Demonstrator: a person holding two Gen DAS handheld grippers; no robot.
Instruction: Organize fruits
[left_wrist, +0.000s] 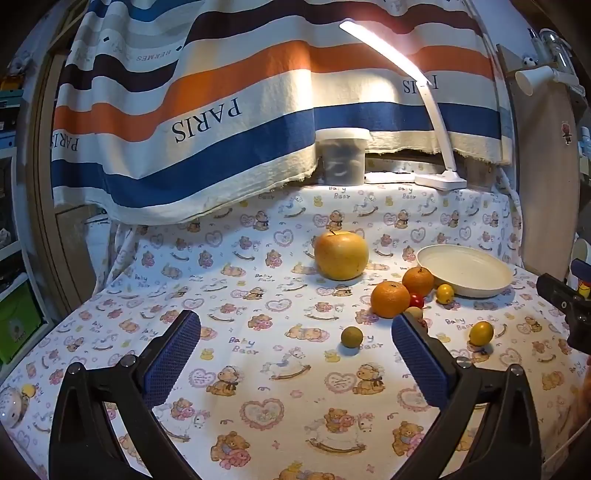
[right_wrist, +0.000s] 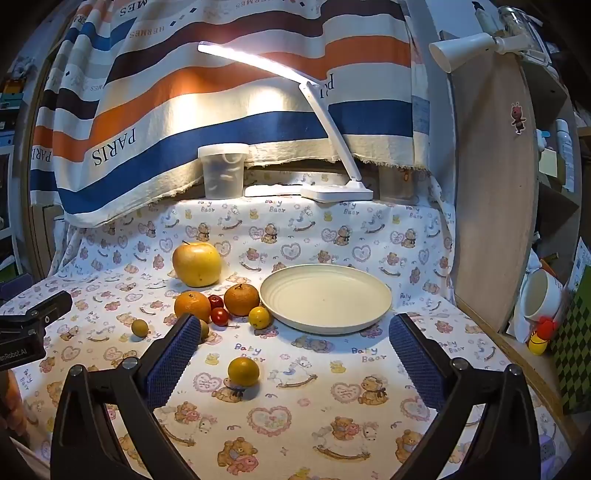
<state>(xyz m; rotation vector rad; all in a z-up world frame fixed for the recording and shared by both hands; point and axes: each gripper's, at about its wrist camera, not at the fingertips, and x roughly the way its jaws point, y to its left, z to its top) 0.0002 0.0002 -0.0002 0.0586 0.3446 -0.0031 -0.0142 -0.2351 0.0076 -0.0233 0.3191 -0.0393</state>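
A cream plate (right_wrist: 369, 314) lies empty on the bear-print cloth; it also shows in the left wrist view (left_wrist: 495, 284). Left of it sit a big yellow apple (right_wrist: 197, 264) (left_wrist: 341, 254), two oranges (right_wrist: 241, 299) (right_wrist: 192, 305) (left_wrist: 417, 280) (left_wrist: 389, 299), red cherry tomatoes (right_wrist: 219, 316) (left_wrist: 416, 300), and small yellow and green fruits (right_wrist: 259, 317) (right_wrist: 243, 371) (right_wrist: 140, 327) (left_wrist: 351, 336) (left_wrist: 481, 333). My right gripper (right_wrist: 291, 358) is open, hovering with the near yellow fruit between its fingers' line. My left gripper (left_wrist: 295, 350) is open and empty above the cloth.
A lit white desk lamp (right_wrist: 334, 194) and a lidded plastic jar (right_wrist: 223, 171) stand at the back under a striped towel (left_wrist: 221, 122). A wooden panel (right_wrist: 495, 184) and a white cup (right_wrist: 541, 299) border the right side. The cloth's front edge drops off near me.
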